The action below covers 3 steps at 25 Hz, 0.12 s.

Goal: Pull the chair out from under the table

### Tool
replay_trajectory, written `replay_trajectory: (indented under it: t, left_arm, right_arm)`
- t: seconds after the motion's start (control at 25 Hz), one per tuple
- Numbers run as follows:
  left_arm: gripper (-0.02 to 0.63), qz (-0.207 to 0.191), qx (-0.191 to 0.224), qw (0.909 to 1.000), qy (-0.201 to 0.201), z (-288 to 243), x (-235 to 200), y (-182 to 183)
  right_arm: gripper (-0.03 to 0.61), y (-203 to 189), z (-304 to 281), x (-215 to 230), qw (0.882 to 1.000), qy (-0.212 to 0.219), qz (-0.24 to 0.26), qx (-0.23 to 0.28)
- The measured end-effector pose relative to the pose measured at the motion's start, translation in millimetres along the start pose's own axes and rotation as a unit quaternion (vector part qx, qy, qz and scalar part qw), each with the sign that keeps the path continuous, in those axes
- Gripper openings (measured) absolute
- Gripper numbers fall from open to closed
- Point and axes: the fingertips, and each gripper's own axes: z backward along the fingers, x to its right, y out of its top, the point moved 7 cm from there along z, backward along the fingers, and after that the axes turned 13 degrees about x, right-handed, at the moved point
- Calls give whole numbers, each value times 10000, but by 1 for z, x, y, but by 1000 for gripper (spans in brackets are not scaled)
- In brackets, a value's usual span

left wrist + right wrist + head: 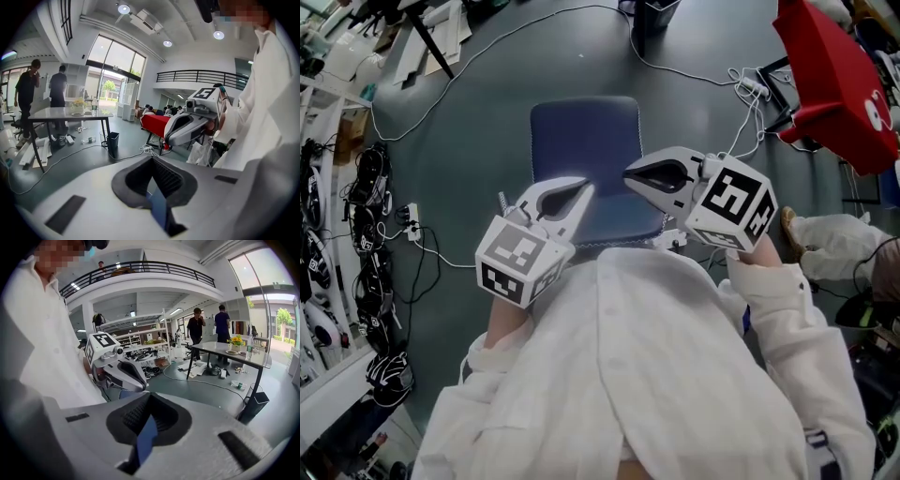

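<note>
- Dark grey floor point(478, 141) fills the head view, and a white cable point(441, 255) is trailed over it at the left.
- The left hand-held gripper point(583, 192) is held with its jaws closed on nothing. Its tip is poised over the near edge of the blue chair point(586, 141), and a blue sliver is seen through the slot between the jaws in the left gripper view.
- The chair is stood on open floor in the middle, directly ahead of the person's white shirt point(656, 375).
- The right hand-held gripper point(630, 174) is also shut and empty. It is held over the seat's near right part, close to the left one but apart from it.
- A red object point(834, 84) is seen at the far right.
- The desk point(51, 111) is shown only in the two gripper views, well apart from both tools, with two people stood beside it.
</note>
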Motion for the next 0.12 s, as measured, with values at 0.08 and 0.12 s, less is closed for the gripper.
replay_trajectory:
  t: [0.08,0.12]
  left_arm:
    - [15,33,-17,10000,-7,2,0,1]
    - [15,32,-30,10000,-8,3,0,1]
  right_arm:
    - [3,1,-2,-2,10000,12,53,-52]
    - [3,2,-2,-2,9999,17,79,-77]
